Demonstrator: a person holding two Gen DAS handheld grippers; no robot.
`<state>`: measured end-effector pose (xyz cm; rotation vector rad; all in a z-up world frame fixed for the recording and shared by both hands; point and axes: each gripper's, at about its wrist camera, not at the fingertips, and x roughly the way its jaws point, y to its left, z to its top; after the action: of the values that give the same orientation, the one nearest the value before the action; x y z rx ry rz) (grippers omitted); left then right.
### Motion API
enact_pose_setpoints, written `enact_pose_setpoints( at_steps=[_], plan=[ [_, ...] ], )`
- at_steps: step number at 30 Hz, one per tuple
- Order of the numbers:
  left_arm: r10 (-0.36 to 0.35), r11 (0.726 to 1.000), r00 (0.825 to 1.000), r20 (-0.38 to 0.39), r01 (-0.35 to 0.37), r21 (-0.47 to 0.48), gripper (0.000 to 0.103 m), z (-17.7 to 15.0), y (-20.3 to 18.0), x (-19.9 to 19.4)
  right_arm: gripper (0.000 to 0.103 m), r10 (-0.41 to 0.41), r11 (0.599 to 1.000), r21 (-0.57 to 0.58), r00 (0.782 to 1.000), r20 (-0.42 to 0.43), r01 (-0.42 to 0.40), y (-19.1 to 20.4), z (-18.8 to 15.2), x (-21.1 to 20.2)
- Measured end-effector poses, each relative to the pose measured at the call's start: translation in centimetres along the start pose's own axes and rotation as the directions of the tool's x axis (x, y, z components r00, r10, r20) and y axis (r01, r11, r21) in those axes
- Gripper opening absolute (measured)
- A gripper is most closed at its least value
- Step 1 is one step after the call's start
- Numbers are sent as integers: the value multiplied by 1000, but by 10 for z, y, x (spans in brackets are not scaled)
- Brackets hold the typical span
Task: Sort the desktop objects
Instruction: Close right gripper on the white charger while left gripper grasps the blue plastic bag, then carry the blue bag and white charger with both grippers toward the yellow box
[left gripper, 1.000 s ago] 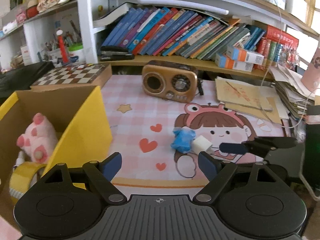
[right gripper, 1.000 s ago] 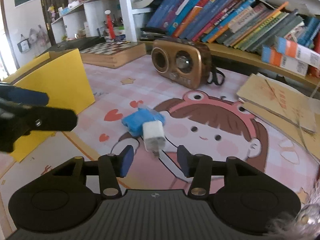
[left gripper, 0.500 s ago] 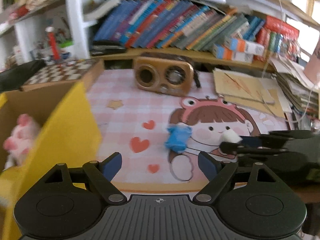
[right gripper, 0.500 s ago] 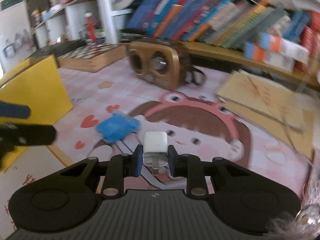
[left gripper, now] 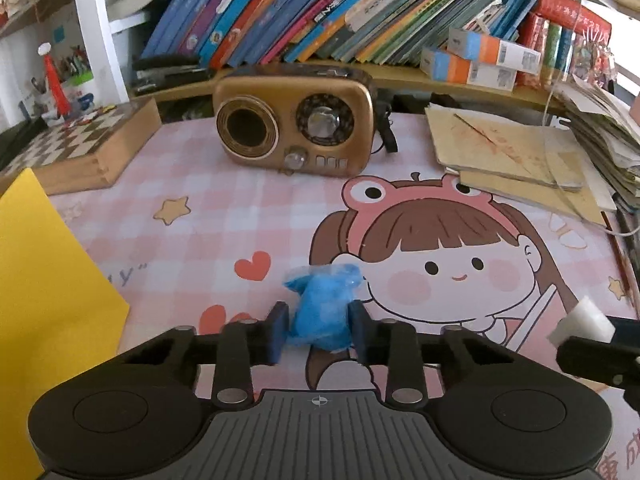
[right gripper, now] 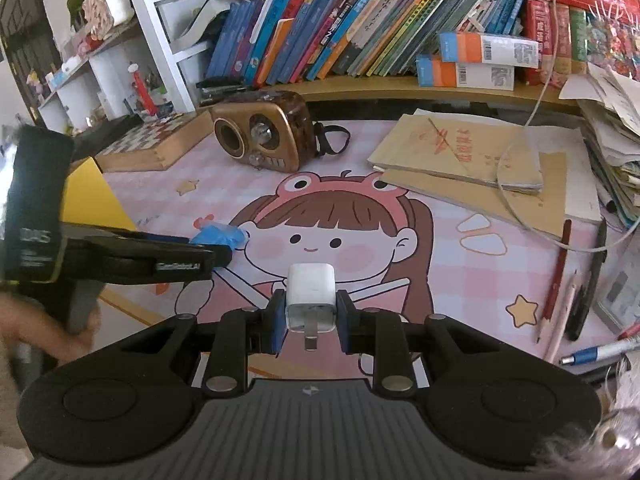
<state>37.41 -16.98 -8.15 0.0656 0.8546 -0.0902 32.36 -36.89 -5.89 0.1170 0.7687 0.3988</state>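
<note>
yellow box [left gripper: 52, 280] (contents hidden), blue packet [left gripper: 322, 312] outside

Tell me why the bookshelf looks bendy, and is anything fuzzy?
Left wrist view: the fisheye lens bows the shelf; the blue toy in the left gripper is sharp, and the window corner is washed out white. Right wrist view: the same bend; the charger in the right gripper is sharp; the hand at the left edge is blurred.

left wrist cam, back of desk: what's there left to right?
chessboard box → gold radio → tan notebooks → paper stack
</note>
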Motion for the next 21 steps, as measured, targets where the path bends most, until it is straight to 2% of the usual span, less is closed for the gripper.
enact_pose_setpoints(
  at_steps=[4,12,21],
  plan=[
    [-22,1000,999,28,22,-11,28,-4,3,-15,23,-5,1000,7,1000,5,5,3,0,-6],
    [-102,990,986,132,113,-81,28,-13,27,-86,23,-18,1000,-12,1000,12,18,24,-5,-24],
    [-188,975,968,165,204,-86,27,-47,42,-151,23,-39,999,22,999,7,39,59,-21,-57]
  ],
)
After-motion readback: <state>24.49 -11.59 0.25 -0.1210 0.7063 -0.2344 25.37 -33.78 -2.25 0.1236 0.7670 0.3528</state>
